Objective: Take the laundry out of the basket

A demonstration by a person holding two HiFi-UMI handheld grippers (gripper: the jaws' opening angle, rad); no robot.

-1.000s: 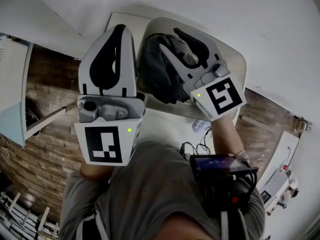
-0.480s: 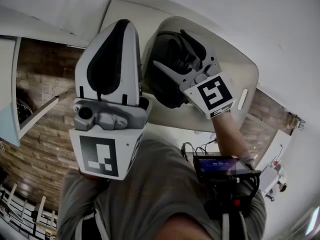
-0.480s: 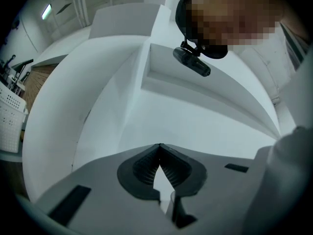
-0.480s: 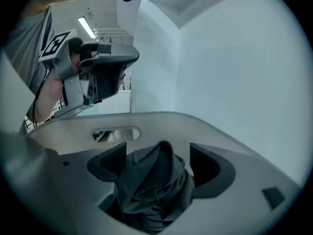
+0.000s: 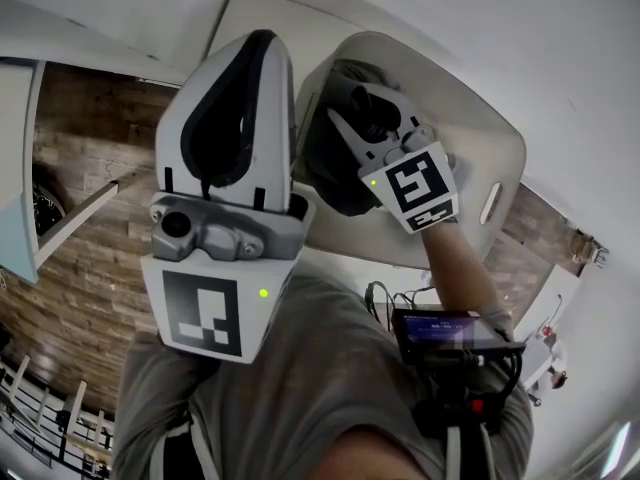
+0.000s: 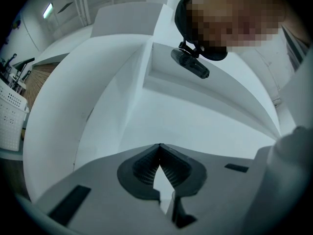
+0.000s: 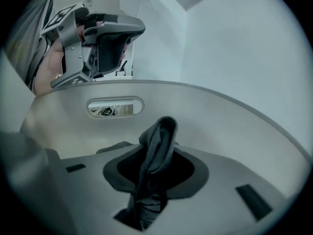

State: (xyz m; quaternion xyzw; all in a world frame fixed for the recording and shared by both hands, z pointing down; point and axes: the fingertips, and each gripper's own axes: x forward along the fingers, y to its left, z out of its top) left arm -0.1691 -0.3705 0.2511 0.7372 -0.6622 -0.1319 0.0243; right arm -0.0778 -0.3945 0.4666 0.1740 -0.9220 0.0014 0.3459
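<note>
Head view looks steeply down on the white basket (image 5: 480,118), with the right gripper (image 5: 350,108) reaching into it among the dark laundry (image 5: 325,173). Right gripper view settles what it has: its jaws have just been closing and pinch a raised fold (image 7: 157,136) of dark grey cloth, which stands up between the pads. That is a narrow grip on fabric, not an empty one. The rest of the laundry lies in the basket beneath the gripper. The basket's inner wall and its handle slot (image 7: 115,106) fill the background of that view. This fits a gripper angled low inside the tub, placed to catch one loose ridge of cloth rather than the whole heap.

The left gripper (image 5: 262,43) hovers just beside the basket's left rim, outside it, jaws pressed together on nothing — probably held clear so the right one has room to lift. The step in hand looks like the first pull upward, and the likely risk is that the thin fold slips free.
</note>
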